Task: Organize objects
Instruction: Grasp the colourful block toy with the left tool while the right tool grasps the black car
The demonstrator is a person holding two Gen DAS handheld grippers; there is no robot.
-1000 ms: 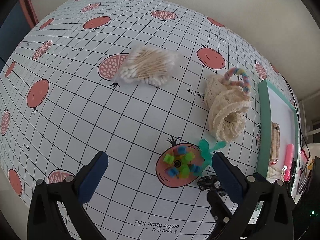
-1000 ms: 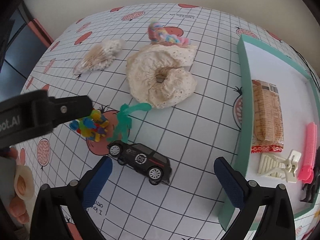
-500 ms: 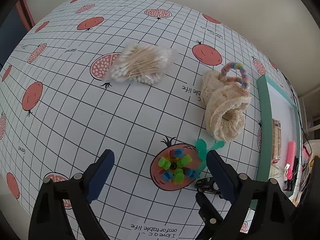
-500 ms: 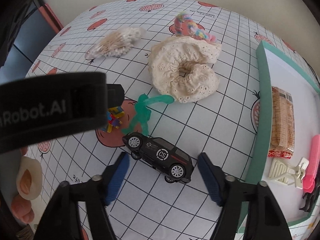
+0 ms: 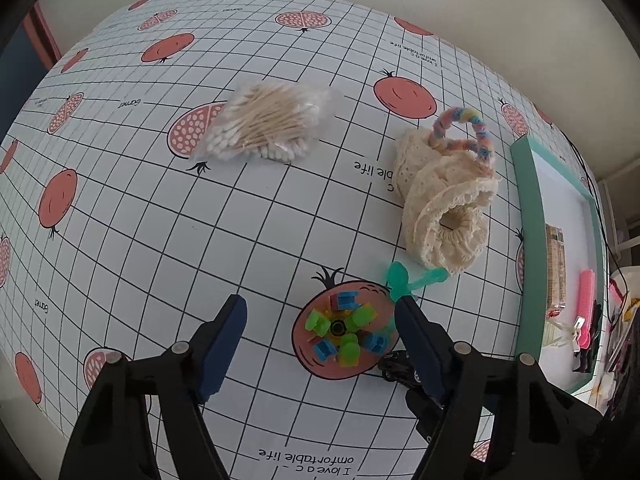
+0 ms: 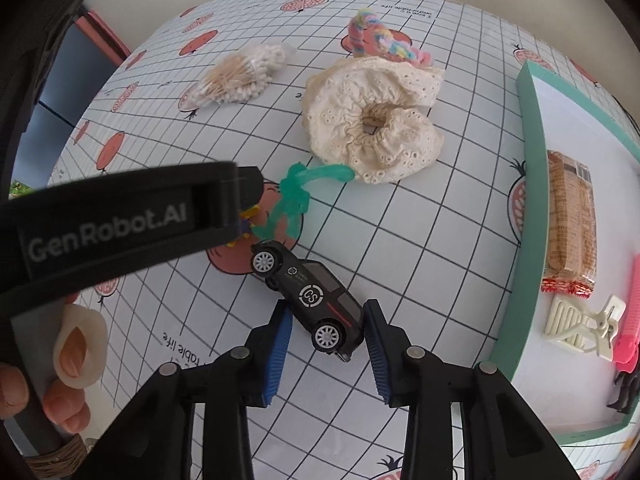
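A: Closing in since a second ago, right gripper [image 6: 326, 332] jaws are narrowing around the black toy car [image 6: 308, 296]. Blue pads are sitting on either side of its rear end, looking just about touching, not clenched yet as far as I can tell.

B: And left gripper [image 5: 320, 316]?

A: Jaws spread wide, released, hovering over the colourful block toy [image 5: 346, 334], which is lying on a pomegranate print near the table's near edge. It's been drifting closer to that toy too.

B: Going left to right on the table [image 5: 132, 216]?

A: Bag of cotton swabs [image 5: 266, 126] is lying toward the far left part. Cream lace scrunchie [image 5: 448, 216] is sitting mid-right, with a rainbow pipe-cleaner loop [image 5: 464, 128] touching its far side. Green rubbery figure [image 6: 298, 196] is lying between the scrunchie and the car, one limb touching the scrunchie's edge.

B: Right edge?

A: Teal tray [image 6: 528, 184] is sitting along it, holding a cracker packet [image 6: 572, 220], cream hair claw [image 6: 580, 328], pink comb [image 6: 634, 320]. Car is on the cloth just left of the tray, angled, nose pointing at the block toy.
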